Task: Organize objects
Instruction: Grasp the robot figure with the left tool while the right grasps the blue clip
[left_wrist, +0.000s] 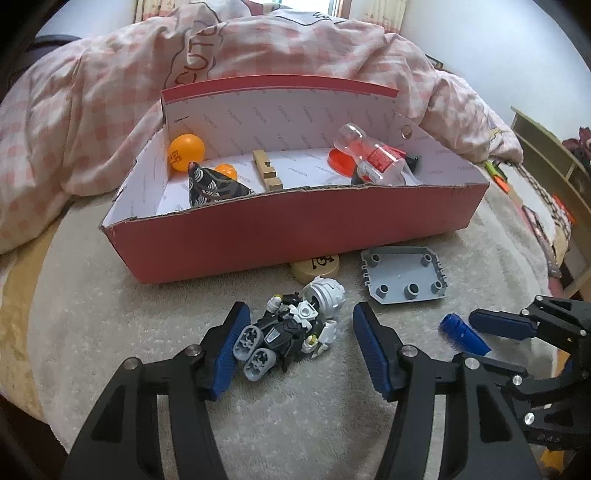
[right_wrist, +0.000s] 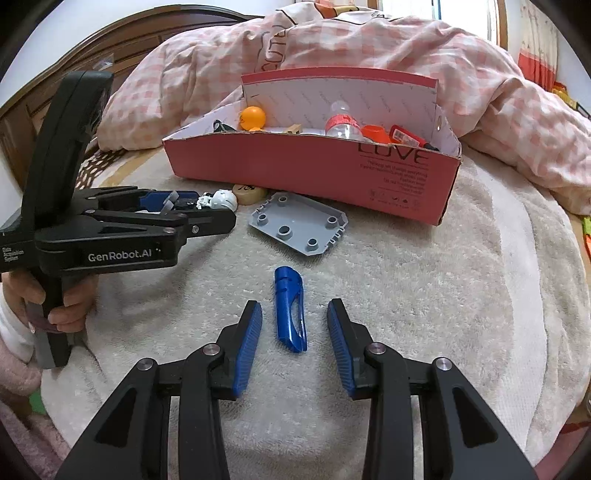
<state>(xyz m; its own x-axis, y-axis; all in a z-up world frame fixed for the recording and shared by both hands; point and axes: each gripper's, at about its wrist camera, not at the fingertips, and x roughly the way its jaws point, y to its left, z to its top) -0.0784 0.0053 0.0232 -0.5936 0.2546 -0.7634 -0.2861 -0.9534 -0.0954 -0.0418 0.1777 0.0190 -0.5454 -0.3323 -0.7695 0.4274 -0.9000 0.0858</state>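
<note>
A black, grey and white toy robot (left_wrist: 295, 332) lies on the beige blanket, between the fingers of my open left gripper (left_wrist: 301, 325), not squeezed. A blue plastic piece (right_wrist: 290, 310) lies between the fingers of my open right gripper (right_wrist: 294, 321); it also shows in the left wrist view (left_wrist: 463, 334). A grey studded plate (left_wrist: 404, 275) (right_wrist: 299, 225) and a round beige game piece (left_wrist: 316, 266) (right_wrist: 248, 192) lie in front of the red box (left_wrist: 288, 229) (right_wrist: 314, 166). My left gripper (right_wrist: 192, 206) shows at left in the right wrist view.
The red box holds two orange balls (left_wrist: 184, 151), a dark patterned cone (left_wrist: 210, 184), a wooden block (left_wrist: 267, 171), a clear bottle (left_wrist: 373, 157) and an orange lid (left_wrist: 341, 160). A pink checked quilt (left_wrist: 110, 92) is bunched behind it. A shelf (left_wrist: 554, 155) stands at right.
</note>
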